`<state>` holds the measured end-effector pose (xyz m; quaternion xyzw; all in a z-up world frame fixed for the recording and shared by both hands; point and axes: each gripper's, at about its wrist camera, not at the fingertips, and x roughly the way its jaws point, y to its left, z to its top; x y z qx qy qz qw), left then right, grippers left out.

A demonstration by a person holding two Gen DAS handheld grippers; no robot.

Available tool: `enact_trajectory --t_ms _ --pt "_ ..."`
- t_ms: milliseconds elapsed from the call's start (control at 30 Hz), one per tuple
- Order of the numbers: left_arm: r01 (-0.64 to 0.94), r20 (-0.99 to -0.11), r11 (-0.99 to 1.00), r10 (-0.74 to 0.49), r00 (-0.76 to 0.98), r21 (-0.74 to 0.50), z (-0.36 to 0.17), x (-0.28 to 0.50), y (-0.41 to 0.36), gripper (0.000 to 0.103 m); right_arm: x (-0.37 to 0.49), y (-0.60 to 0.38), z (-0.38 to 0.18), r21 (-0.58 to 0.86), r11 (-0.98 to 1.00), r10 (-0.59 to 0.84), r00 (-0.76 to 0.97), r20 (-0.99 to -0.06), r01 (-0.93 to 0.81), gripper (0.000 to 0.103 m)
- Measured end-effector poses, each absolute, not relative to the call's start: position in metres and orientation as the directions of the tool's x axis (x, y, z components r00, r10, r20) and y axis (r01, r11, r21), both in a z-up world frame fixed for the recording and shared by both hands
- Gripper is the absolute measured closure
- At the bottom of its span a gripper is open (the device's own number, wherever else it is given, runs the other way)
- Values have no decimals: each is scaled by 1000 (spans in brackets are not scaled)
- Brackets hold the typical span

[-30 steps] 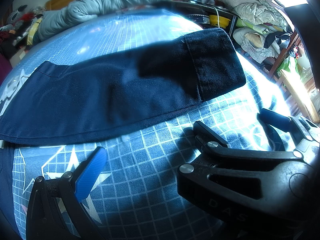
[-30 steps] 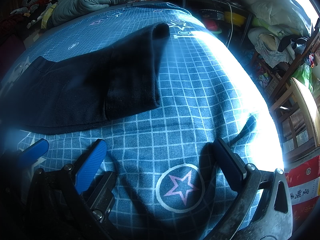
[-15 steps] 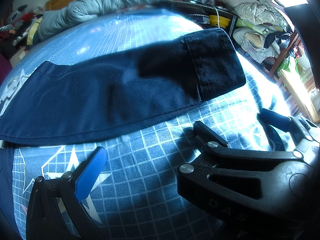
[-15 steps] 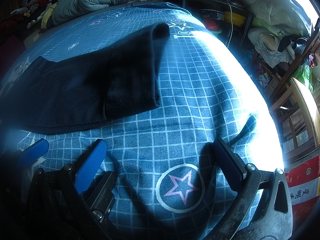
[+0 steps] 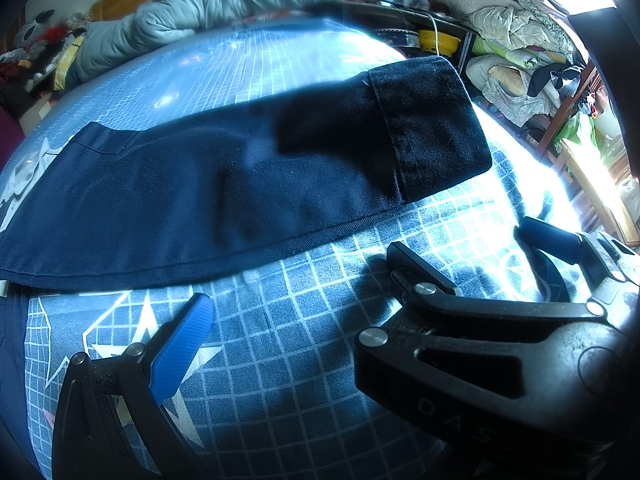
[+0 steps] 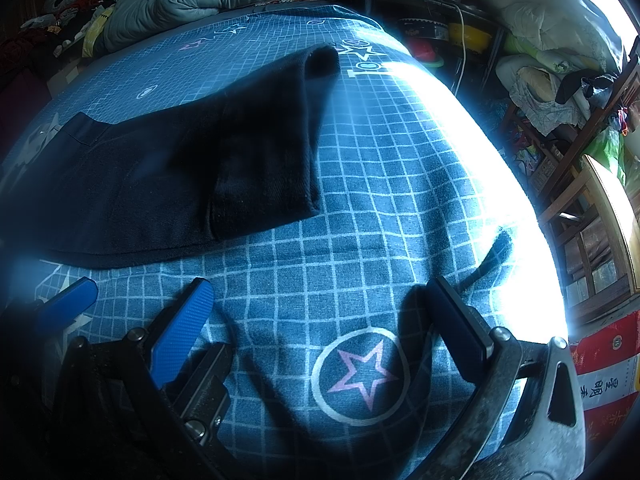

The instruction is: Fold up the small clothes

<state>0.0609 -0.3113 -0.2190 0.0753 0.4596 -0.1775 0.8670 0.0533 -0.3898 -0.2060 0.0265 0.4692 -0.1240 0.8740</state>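
Dark navy trousers (image 5: 208, 196) lie flat along the blue grid bedsheet (image 5: 280, 360), the turned-up cuff (image 5: 432, 128) at their right end. My left gripper (image 5: 300, 304) hovers open just in front of their near hem, nothing between its fingers. In the right wrist view the same trousers (image 6: 160, 184) lie ahead to the left. My right gripper (image 6: 320, 320) stands open over a star print on the sheet, to the right of the cuff (image 6: 268, 184), holding nothing. Its blue pad (image 5: 548, 236) shows at the right of the left wrist view.
A grey duvet (image 5: 208, 12) is bunched at the bed's far end. Heaps of bedding and clothes (image 5: 516, 40) fill shelves on the right, past the bed's edge. A wooden chair (image 6: 600, 216) stands close to that edge. A white cloth (image 5: 28, 168) peeks out at the trousers' left.
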Motion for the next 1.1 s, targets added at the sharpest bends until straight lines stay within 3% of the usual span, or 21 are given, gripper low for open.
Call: enact_trajectory --t_ms 733,833,933,1000,1100 --pt "393 -842 919 -238 484 -34 -217 71 -310 0 56 -398 -206 -35 968 -173 557 -813 250 0" --pt "502 -856 858 -340 391 -112 -210 72 -301 0 42 -400 -195 -1 965 -169 620 -766 262 0" --pt "628 -859 736 -469 204 -252 -200 71 -282 0 15 -395 -168 -7 954 -225 697 -681 300 0" --pt "736 -867 613 -493 71 -288 -189 58 -269 0 -10 -384 -147 3 949 -243 737 -630 316 0" --pt "779 -803 517 -596 30 -354 -151 33 -215 0 -54 -349 -112 -42 944 -292 773 -562 326 0"
